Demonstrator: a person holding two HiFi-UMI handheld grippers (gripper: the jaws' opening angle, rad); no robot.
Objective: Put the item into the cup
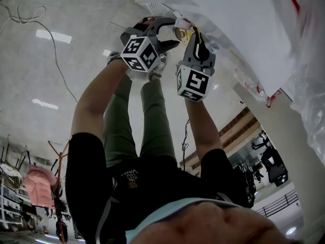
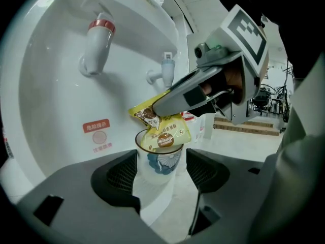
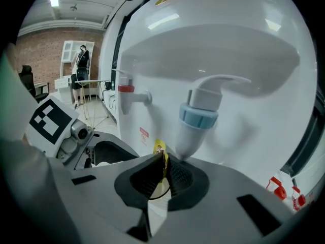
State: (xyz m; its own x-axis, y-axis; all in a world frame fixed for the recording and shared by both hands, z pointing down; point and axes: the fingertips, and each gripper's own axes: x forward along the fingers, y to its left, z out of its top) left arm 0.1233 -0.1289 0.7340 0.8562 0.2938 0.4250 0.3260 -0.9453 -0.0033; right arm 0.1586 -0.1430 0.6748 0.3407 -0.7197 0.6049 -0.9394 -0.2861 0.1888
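A white paper cup [image 2: 158,162] with a blue print sits between the pads of my left gripper [image 2: 160,171], which is shut on it and holds it upright in front of a water dispenser. A yellow snack packet [image 2: 166,132] hangs over the cup's mouth, its lower end inside the rim. My right gripper [image 3: 163,168] is shut on the packet's top edge [image 3: 160,152] from above. In the head view the two grippers, left [image 1: 165,30] and right [image 1: 196,37], meet at the packet [image 1: 183,32].
The white water dispenser [image 1: 238,29] stands right behind the cup. Its red tap [image 2: 99,38] and blue tap [image 2: 166,66] stick out above; the blue tap [image 3: 199,112] is close over my right jaws. A warning label [image 2: 96,126] is on the dispenser wall.
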